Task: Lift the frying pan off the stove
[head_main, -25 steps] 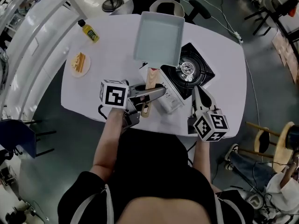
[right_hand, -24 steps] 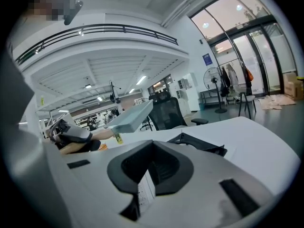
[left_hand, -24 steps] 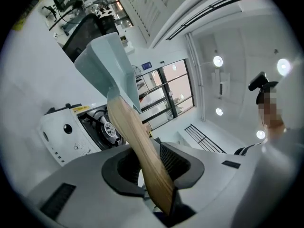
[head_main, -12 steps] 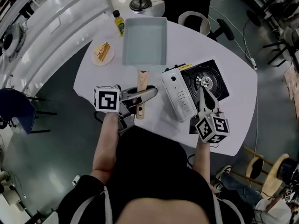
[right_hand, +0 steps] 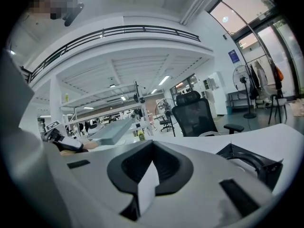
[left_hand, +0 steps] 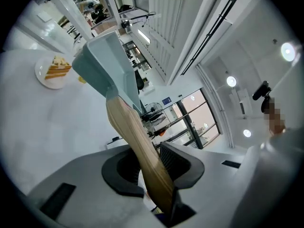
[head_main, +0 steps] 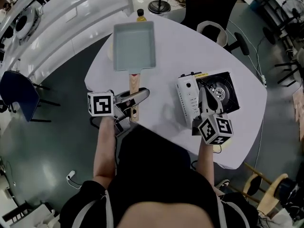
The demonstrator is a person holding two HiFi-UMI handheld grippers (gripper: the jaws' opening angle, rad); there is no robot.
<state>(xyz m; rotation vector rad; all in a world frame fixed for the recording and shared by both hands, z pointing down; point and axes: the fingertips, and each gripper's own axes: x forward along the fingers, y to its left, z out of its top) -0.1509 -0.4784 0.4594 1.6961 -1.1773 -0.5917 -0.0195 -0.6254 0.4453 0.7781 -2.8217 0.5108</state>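
Note:
The frying pan [head_main: 134,46] is a pale grey-blue rectangular pan with a wooden handle [head_main: 134,85]. It hangs over the table's left part, well clear of the stove [head_main: 189,101], and looks raised off the tabletop. My left gripper [head_main: 141,95] is shut on the wooden handle [left_hand: 140,146], and the pan [left_hand: 107,65] rises beyond the left gripper [left_hand: 152,175]. My right gripper [head_main: 201,92] is over the stove, between its white front panel and the bare burner [head_main: 220,93]. In its own view the right gripper [right_hand: 145,175] is shut on nothing, with the stove's grate [right_hand: 251,163] to the right.
A small plate with a sandwich [left_hand: 54,70] lies on the white table [head_main: 166,65] beside the pan. A yellow bottle [head_main: 140,14] stands at the far edge. A black office chair [head_main: 209,4] and a round stool [head_main: 214,31] are behind the table.
The left gripper has carried the pan by its handle leftward, away from the stove, leaving the burner uncovered. The right gripper has stayed over the stove.

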